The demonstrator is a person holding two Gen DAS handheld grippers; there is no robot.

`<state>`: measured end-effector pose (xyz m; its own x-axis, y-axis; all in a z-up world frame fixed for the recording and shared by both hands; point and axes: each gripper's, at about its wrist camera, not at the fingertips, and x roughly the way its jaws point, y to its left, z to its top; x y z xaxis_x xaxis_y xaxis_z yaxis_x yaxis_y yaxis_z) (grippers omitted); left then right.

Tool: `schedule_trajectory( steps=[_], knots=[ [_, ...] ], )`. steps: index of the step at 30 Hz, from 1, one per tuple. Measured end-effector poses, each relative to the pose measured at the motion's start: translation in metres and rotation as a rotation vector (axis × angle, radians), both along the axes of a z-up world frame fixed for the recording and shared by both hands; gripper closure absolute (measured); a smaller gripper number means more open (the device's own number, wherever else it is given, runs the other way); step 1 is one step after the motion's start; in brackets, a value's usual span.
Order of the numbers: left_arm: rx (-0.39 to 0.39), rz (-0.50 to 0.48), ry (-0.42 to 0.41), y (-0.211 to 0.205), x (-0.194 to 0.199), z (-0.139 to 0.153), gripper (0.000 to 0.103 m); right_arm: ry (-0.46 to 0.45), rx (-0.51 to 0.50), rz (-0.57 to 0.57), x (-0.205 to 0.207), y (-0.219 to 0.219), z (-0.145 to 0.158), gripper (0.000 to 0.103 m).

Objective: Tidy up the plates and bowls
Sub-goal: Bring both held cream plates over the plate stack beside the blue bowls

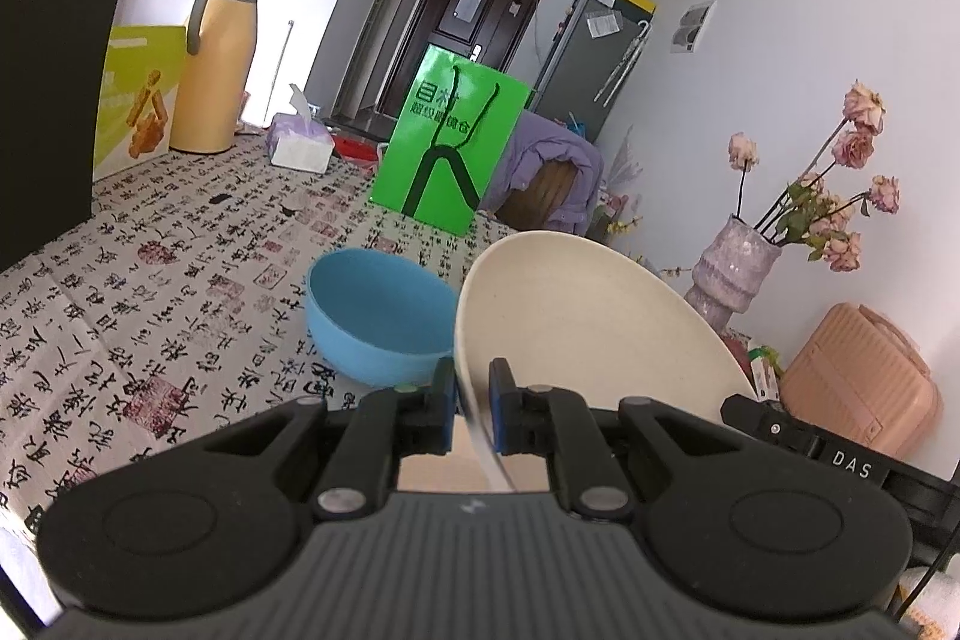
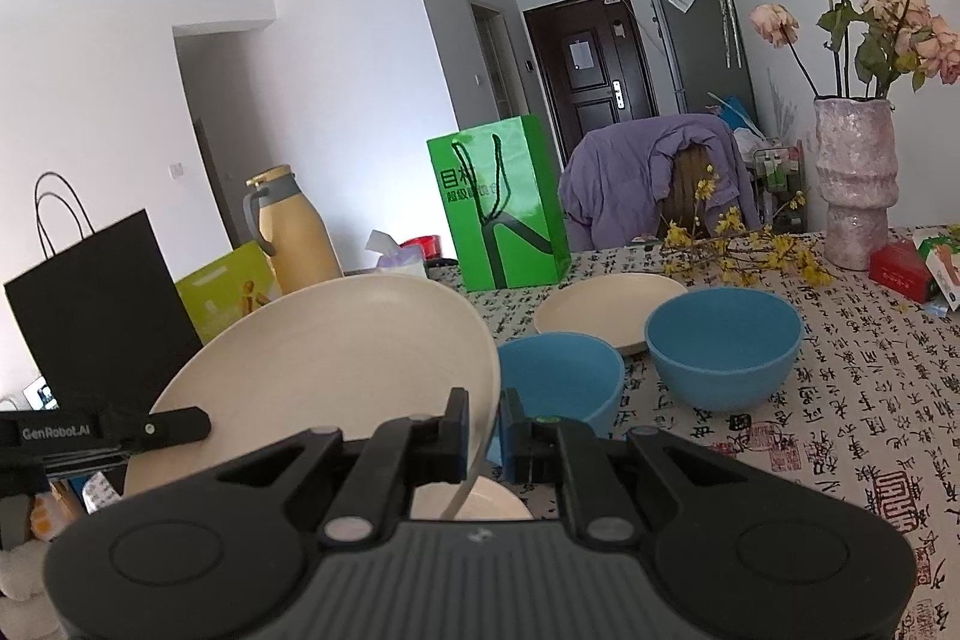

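The left tool (image 1: pixel 471 388) was clenched on the near rim of a round cream-coloured plate (image 1: pixel 576 316), its blue-padded fingers (image 1: pixel 499 400) pinching the edge from both sides, and the plate stood tilted up off the table (image 1: pixel 150 292), which was covered by a cloth printed with black and red calligraphy. The right tool (image 2: pixel 483 421) gripped the same plate (image 2: pixel 324 352) at the opposite rim, so the plate hung between the two tools, with each tool's black body showing at the plate's far edge in the other's view. Just beyond the plate, a blue round bowl (image 2: pixel 558 382) sat on the cloth, and a second blue bowl (image 2: pixel 723 340) stood a little farther to the right. Behind them lay another cream plate (image 2: pixel 600 310) flat on the table. At the table's far edge stood a bright green paper bag (image 2: pixel 501 202), with a yellow thermos jug (image 2: pixel 294 232) and a black paper bag (image 2: pixel 96 304) off to the left. A pale pink vase of dried roses (image 2: pixel 855 178) stood at the far right.
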<state>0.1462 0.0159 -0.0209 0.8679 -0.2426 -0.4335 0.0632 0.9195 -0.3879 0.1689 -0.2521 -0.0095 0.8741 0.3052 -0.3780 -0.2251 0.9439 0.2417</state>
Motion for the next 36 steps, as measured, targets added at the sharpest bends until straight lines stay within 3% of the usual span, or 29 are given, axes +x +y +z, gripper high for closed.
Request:
schedule_trajectory(
  steps=[36],
  knots=[
    [-0.008,-0.009,0.146,0.006,0.012,-0.065,0.092,0.166,-0.038,0.019,0.016,0.005,-0.066,0.093]
  ],
)
